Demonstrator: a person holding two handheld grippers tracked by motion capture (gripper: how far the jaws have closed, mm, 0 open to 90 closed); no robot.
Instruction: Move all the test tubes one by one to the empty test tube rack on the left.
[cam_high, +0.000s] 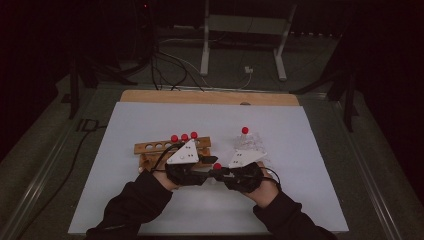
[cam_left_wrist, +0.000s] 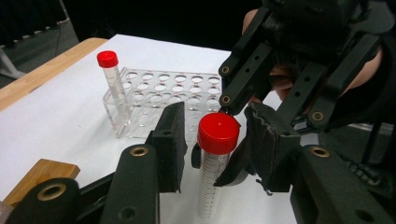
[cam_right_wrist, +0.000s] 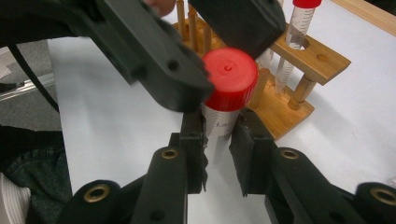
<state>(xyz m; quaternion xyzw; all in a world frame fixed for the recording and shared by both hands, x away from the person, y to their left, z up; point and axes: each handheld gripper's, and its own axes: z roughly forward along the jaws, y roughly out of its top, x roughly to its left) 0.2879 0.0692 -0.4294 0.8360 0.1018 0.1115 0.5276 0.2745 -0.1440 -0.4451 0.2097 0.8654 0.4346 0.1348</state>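
Left gripper view, near to far: left tongs (cam_left_wrist: 210, 149) flanking red cap, contact unclear; tube (cam_left_wrist: 210, 182) clamped low in right tongs (cam_right_wrist: 219, 140), base cut off; clear rack (cam_left_wrist: 163, 100) on tabletop (cam_left_wrist: 60, 116) behind.

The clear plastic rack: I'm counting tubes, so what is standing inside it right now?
The clear plastic rack holds one red-capped tube at its near left corner. The other holes look empty, though the right gripper covers its right end.
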